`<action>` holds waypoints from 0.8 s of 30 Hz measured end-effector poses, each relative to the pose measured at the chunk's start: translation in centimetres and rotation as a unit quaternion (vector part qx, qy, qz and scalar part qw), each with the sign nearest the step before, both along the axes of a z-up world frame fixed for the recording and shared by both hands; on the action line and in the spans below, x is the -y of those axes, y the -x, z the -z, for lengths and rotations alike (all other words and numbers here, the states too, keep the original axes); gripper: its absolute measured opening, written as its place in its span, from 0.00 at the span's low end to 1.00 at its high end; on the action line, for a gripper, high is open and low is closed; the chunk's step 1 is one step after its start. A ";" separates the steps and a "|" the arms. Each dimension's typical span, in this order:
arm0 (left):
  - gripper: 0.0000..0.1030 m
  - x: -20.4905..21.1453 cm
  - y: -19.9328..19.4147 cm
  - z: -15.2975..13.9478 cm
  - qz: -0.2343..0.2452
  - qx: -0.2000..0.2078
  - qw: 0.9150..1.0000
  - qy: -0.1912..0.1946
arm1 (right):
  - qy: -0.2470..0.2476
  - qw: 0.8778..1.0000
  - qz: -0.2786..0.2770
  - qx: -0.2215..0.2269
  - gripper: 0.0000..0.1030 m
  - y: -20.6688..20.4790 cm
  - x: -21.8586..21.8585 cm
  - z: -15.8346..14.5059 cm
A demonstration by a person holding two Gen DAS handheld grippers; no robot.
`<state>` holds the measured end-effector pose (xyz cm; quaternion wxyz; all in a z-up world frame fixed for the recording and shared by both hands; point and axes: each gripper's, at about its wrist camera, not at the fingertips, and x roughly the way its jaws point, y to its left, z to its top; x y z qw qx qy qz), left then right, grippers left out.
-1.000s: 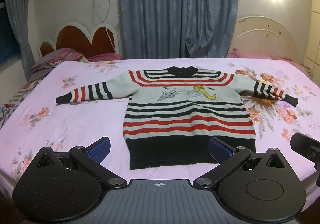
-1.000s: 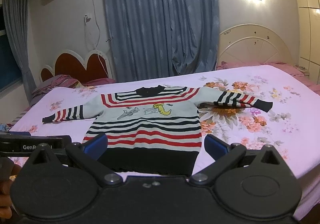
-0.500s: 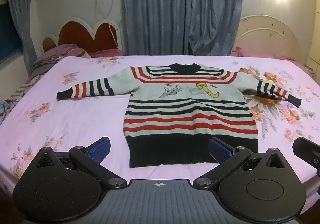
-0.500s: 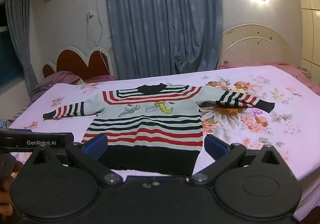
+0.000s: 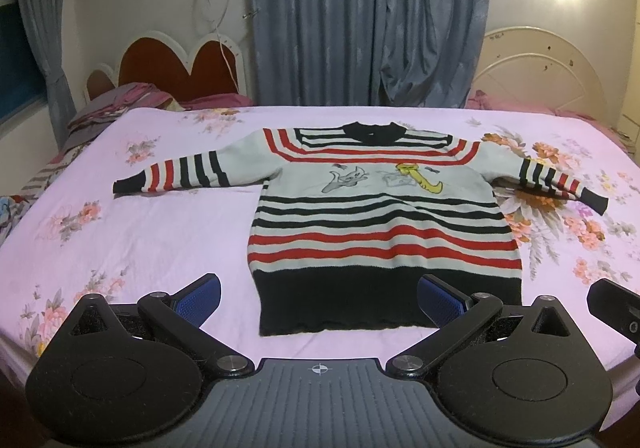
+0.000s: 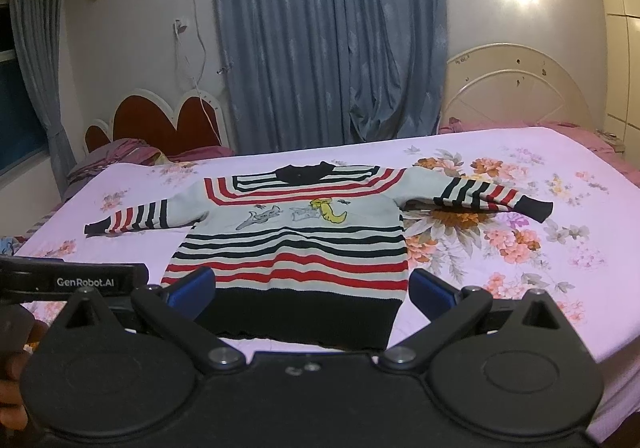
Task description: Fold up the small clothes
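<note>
Two wide-open claws, left claw and right claw, hover before the sweater lying flat on the bed; the soft, light, limp knit is probably best pinched at a sleeve cuff

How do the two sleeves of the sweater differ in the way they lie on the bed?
The sleeve on the picture's left lies flat on a nearly plain part of the bed sheet; the sleeve on the picture's right lies over big printed flowers. The left one runs almost level, the right one slants down toward its cuff. Both are spread out from the sweater, unfolded, with red and black stripes and a black cuff.
</note>
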<state>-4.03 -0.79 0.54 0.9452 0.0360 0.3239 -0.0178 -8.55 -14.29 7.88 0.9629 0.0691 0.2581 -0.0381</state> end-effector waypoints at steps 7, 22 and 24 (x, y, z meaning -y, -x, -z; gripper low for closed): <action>1.00 -0.2 -0.6 0.4 -0.002 -0.003 1.000 0.000 | 0.000 1.000 -0.004 -0.003 0.99 -0.6 0.2 0.2; 1.00 -0.3 -2.7 0.9 -0.006 -0.011 1.000 -0.001 | 0.000 1.000 0.002 -0.015 0.99 -1.8 0.5 0.7; 1.00 -0.3 -3.2 0.9 -0.004 -0.011 1.000 -0.004 | -0.001 1.000 0.002 -0.016 0.99 -2.2 0.6 0.7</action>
